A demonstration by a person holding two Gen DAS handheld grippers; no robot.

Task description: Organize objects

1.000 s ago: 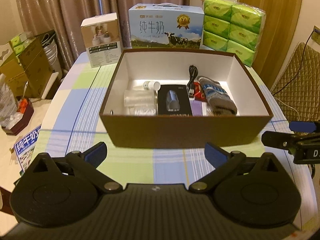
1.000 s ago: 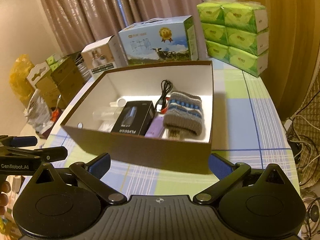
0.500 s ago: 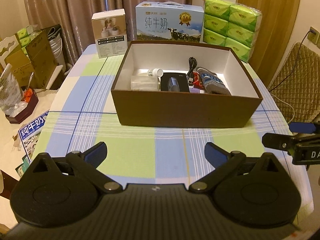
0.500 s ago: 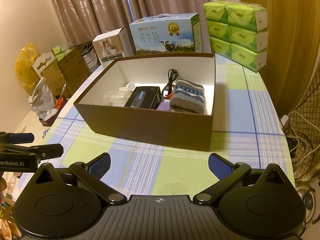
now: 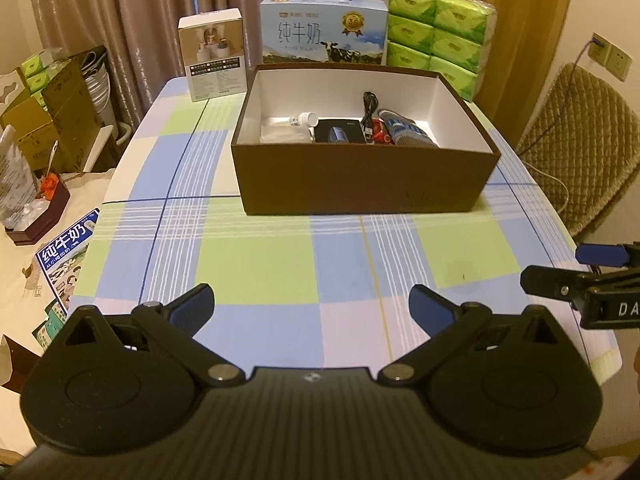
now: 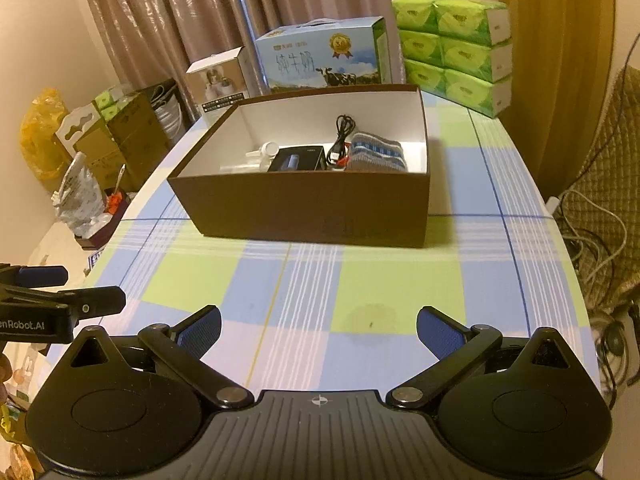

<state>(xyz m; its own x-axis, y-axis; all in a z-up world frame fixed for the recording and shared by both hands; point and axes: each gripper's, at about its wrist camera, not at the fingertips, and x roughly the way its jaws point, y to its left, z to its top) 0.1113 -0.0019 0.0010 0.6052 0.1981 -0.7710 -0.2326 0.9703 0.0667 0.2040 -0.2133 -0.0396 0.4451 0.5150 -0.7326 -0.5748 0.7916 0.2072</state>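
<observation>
A brown open box [image 5: 360,180] [image 6: 304,212] stands on the checked tablecloth. Inside it lie a black device [image 5: 340,134] [image 6: 296,158], a small white bottle [image 5: 306,119] [image 6: 267,149], a black cable [image 5: 370,106] [image 6: 342,136], a grey striped knit item [image 5: 406,132] [image 6: 376,154] and clear plastic pieces. My left gripper [image 5: 312,306] is open and empty, low over the near table. My right gripper [image 6: 318,330] is open and empty too, to the right of the left one. Each shows at the edge of the other's view.
Behind the box stand a blue milk carton [image 5: 324,36], a small white box [image 5: 212,56] and stacked green tissue packs [image 5: 436,36]. A padded chair [image 5: 580,152] is on the right with cables [image 6: 592,232]. Cardboard boxes and bags [image 6: 100,148] crowd the floor on the left.
Both grippers have drawn back from the brown box toward the near edge of the table. The box now looks farther away. Both stay open and empty.
</observation>
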